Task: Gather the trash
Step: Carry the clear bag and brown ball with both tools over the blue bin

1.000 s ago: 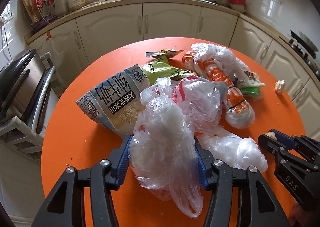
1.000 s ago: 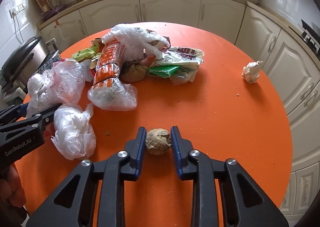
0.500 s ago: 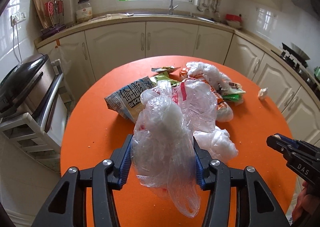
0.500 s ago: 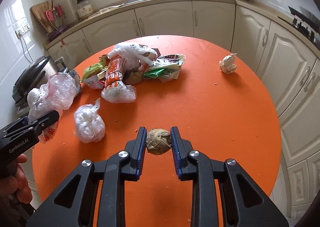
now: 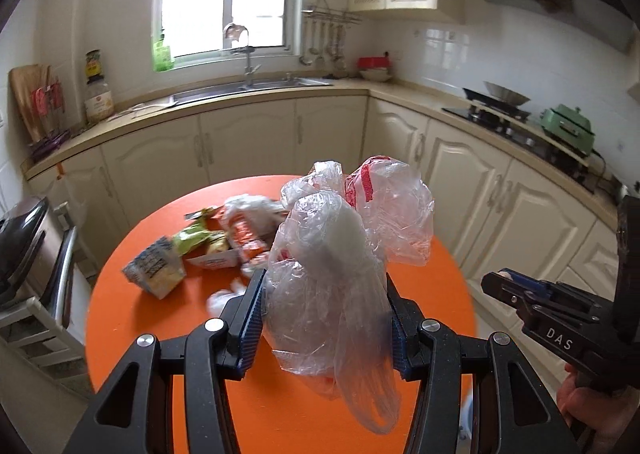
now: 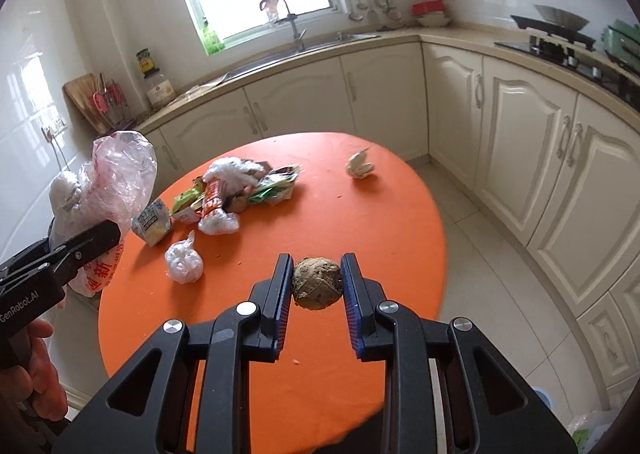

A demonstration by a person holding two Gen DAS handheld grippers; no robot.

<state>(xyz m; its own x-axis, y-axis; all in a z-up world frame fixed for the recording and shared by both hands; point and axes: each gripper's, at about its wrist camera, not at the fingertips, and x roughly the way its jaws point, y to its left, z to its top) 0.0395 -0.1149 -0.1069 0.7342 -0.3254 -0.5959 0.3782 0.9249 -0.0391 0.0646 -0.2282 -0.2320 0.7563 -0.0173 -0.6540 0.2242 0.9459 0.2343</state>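
Note:
My left gripper is shut on a bundle of clear plastic bags and holds it high above the round orange table. The bundle also shows in the right wrist view. My right gripper is shut on a brown crumpled paper ball, lifted above the table. A pile of wrappers and bags lies on the far left of the table. A small knotted white bag and a white paper wad lie apart from it.
Cream kitchen cabinets curve around the table. A sink is under the window, a stove at right. A dark appliance on a rack stands left of the table. Tiled floor lies at right.
Both grippers have risen well above the table with their loads, and the table and trash pile now look smaller and farther below. Both grips are unchanged.

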